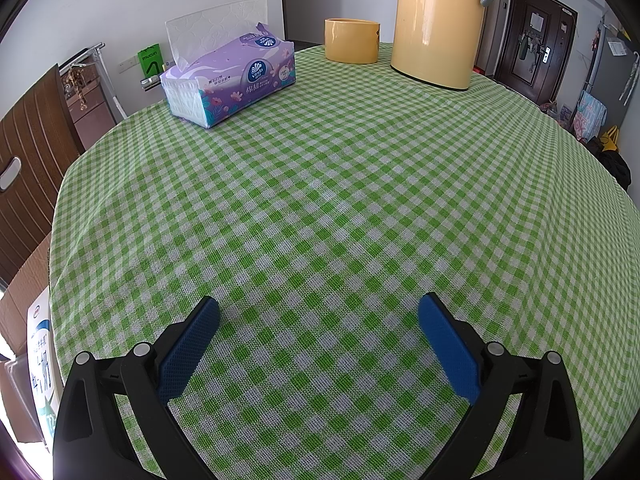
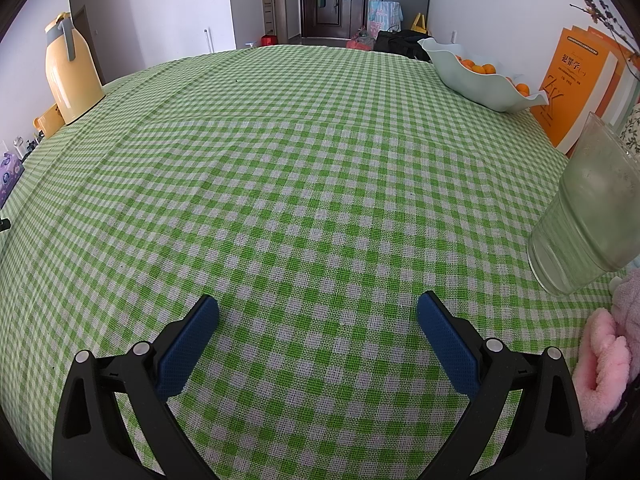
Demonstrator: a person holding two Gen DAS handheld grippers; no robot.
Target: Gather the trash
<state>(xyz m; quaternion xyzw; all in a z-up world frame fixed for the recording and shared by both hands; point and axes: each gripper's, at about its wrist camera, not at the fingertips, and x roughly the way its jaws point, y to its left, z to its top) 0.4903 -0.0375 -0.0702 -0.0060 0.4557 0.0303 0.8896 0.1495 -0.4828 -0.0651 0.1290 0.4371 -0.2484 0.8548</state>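
Left tool [image 1: 319, 312] and right tool [image 2: 318, 312] spread wide, hovering over checked tablecloth [image 1: 340, 200].

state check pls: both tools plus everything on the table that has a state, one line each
left tool: open, holding nothing, over bare cloth
right tool: open, holding nothing, over bare cloth
tissue pack: opened, one sheet sticking up
yellow thermos: upright, lid out of frame here
yellow cup: upright, contents not visible
fruit bowl: upright, holds oranges
clear plastic cup: upright, looks empty
orange books: standing, closed
tablecloth: spread, lightly creased
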